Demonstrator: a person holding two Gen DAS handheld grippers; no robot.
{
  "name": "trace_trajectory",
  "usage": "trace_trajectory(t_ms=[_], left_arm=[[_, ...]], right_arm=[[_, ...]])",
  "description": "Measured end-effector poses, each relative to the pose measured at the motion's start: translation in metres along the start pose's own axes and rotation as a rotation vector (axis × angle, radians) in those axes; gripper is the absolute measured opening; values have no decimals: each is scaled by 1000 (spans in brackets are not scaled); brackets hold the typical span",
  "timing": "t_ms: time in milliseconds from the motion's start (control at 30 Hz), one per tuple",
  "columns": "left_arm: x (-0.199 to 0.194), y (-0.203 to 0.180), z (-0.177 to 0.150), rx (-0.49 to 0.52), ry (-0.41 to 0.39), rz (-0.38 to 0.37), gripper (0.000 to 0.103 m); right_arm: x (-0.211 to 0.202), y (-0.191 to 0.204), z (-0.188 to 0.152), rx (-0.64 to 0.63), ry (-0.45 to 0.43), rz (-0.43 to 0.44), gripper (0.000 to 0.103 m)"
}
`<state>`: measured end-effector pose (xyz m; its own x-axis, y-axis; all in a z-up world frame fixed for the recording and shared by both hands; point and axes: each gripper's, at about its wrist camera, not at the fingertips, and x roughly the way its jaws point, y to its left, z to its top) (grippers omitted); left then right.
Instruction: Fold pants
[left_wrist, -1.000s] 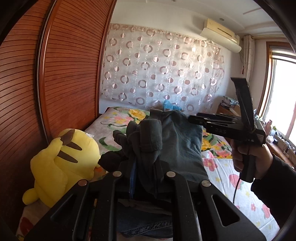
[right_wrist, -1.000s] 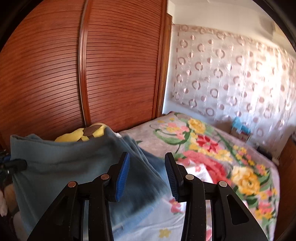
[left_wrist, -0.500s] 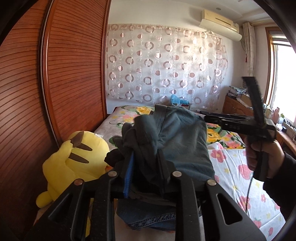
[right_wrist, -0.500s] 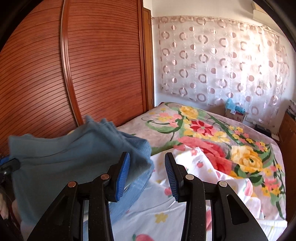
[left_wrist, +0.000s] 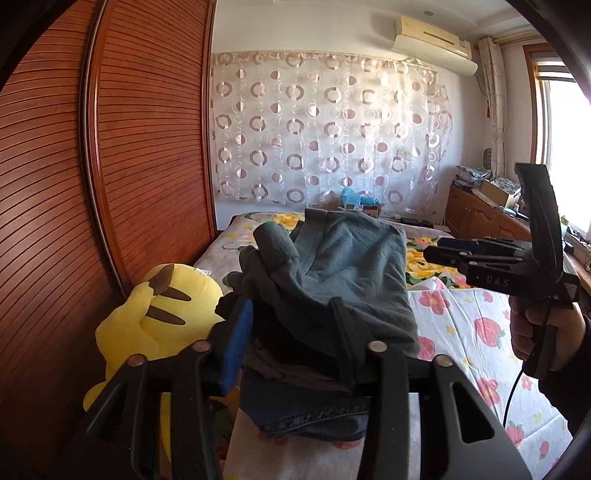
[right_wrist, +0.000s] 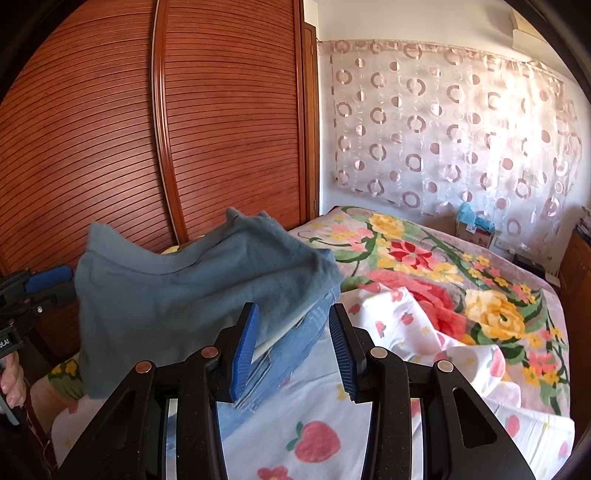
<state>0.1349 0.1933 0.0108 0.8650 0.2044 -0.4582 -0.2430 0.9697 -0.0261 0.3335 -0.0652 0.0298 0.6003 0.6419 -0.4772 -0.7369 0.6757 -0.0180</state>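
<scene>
The grey-blue folded pants (left_wrist: 354, 269) lie draped over and between the fingers of my left gripper (left_wrist: 291, 325), which is shut on them and holds them above a folded stack of blue jeans (left_wrist: 306, 410). In the right wrist view the pants (right_wrist: 192, 291) hang over the jeans stack (right_wrist: 295, 343). My right gripper (right_wrist: 293, 339) is open and empty, just in front of the stack; it also shows in the left wrist view (left_wrist: 436, 254) to the right of the pants.
A yellow plush toy (left_wrist: 159, 314) sits left of the stack against the wooden slatted wardrobe (left_wrist: 110, 184). The bed (right_wrist: 424, 295) has a floral cover and a strawberry-print sheet (right_wrist: 332, 424). A wooden cabinet (left_wrist: 480, 218) stands at the right.
My left gripper has carried the pants lower, onto the jeans stack. My right gripper has drawn back from the pants and stays open.
</scene>
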Motion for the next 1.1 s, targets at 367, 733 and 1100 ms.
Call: trace_trajectory(t_ms=[367,733,1100], left_arm=[[-9,-6,-4,13,12,-38,89],[-24,-34,-12,63,9,-77,89],[-45,-75,-14,106,-7,-157,89]], right_arm=[[-23,9,-14,12,-11,10,41],[-73,20,-39,64,-28,-41,54],[-150,36,-69,110,-82,-150,71]])
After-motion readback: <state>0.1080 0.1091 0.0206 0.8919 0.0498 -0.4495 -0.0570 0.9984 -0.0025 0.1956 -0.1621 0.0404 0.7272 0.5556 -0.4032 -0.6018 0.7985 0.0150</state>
